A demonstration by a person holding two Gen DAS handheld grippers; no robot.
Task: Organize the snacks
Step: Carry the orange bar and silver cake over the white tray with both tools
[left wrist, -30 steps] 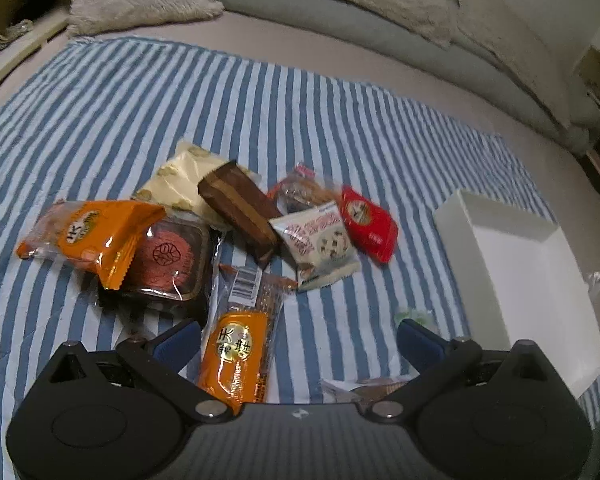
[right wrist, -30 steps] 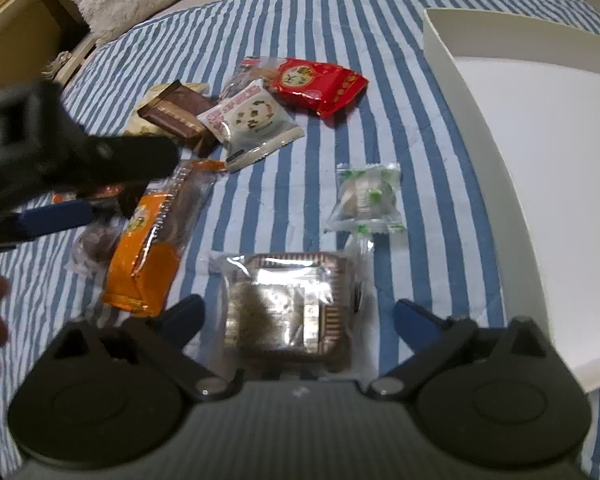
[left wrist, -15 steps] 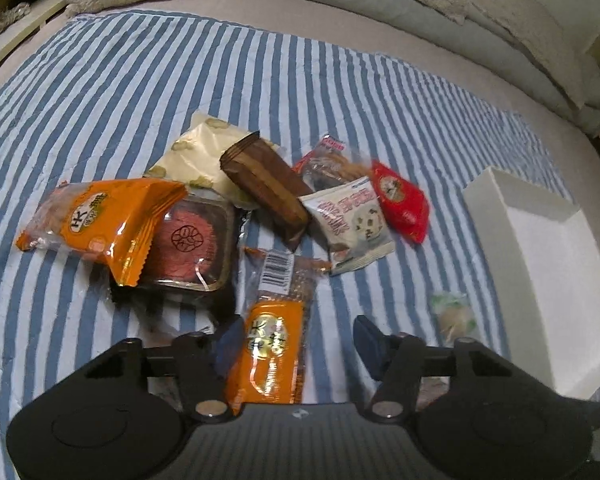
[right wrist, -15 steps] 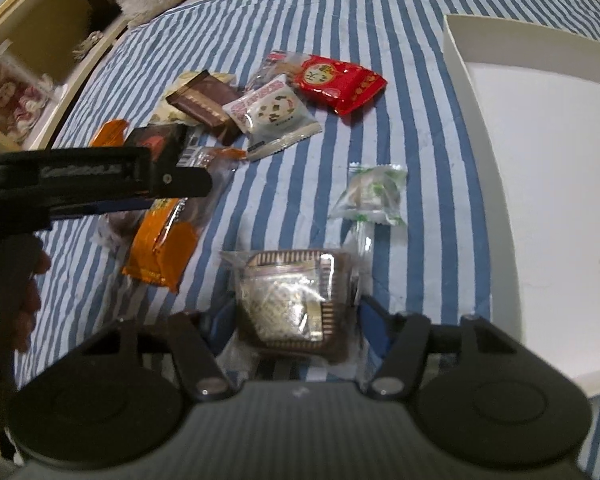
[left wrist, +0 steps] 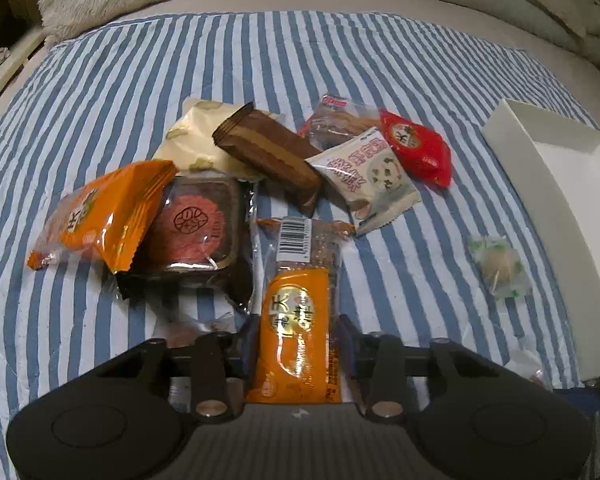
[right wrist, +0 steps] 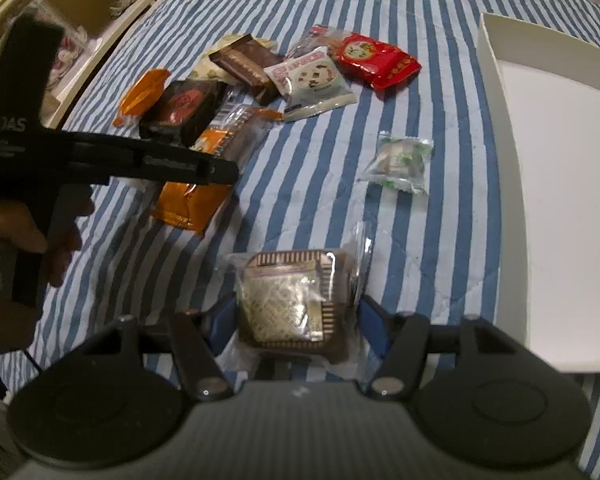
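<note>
The left hand-held gripper has closed since a second ago, when its fingers stood wide apart; now they pinch the near end of the long orange snack bar, which lies on the striped bedspread near its front edge. The right hand-held gripper has likewise narrowed and now clamps the clear-wrapped brown pastry tray, also near the front edge. Both grasps look made, so lifting probably comes next. Farther toward the middle of the bed lies the heap: an orange pouch, a red mooncake pack, a chocolate wafer pack, a cookie packet and a red packet. A small green-printed sweet sits alone just beside the white box at the right edge, where nothing has yet been placed.
</note>
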